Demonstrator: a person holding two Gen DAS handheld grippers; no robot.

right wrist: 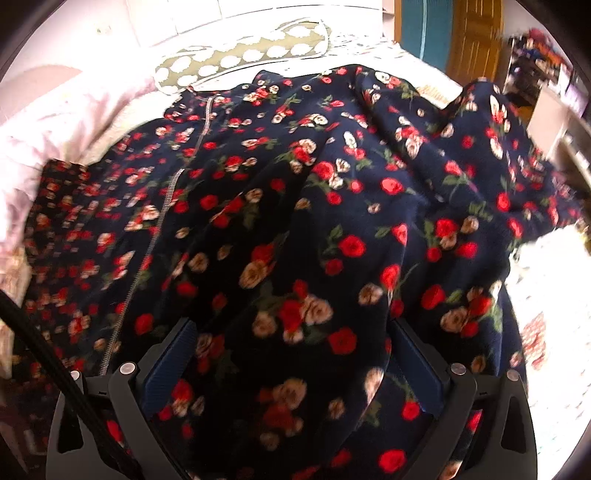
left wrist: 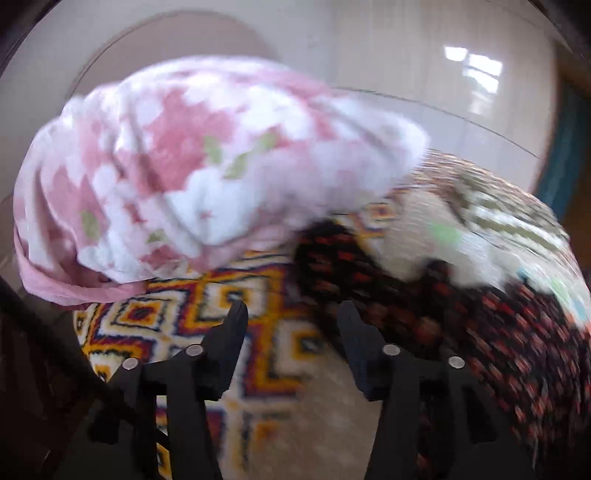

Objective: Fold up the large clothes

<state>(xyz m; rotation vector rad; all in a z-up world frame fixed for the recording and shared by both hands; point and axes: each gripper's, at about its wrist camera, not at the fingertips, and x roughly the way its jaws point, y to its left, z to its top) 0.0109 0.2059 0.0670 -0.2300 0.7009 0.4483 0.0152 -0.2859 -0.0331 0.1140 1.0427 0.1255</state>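
Note:
A dark navy dress (right wrist: 295, 184) with red and cream roses and a metal zip (right wrist: 162, 221) lies spread and rumpled over the bed. My right gripper (right wrist: 291, 325) points down into it. The jaws stand wide, and a mound of the dress lies between the blue pads (right wrist: 166, 362), whose faces still show. In the left wrist view the same dress (left wrist: 480, 332) is a blurred dark patch at the right. My left gripper (left wrist: 291, 310) stands open over a patterned cover (left wrist: 184, 321), with nothing between its black fingers (left wrist: 236, 325).
A pink and white flowered blanket (left wrist: 203, 166) is heaped just beyond the left gripper; it also shows at the left (right wrist: 55, 122) of the right wrist view. An olive pillow (right wrist: 251, 55) with white dots lies behind the dress. A wooden door (right wrist: 476, 33) and shelves (right wrist: 554, 92) stand at the right.

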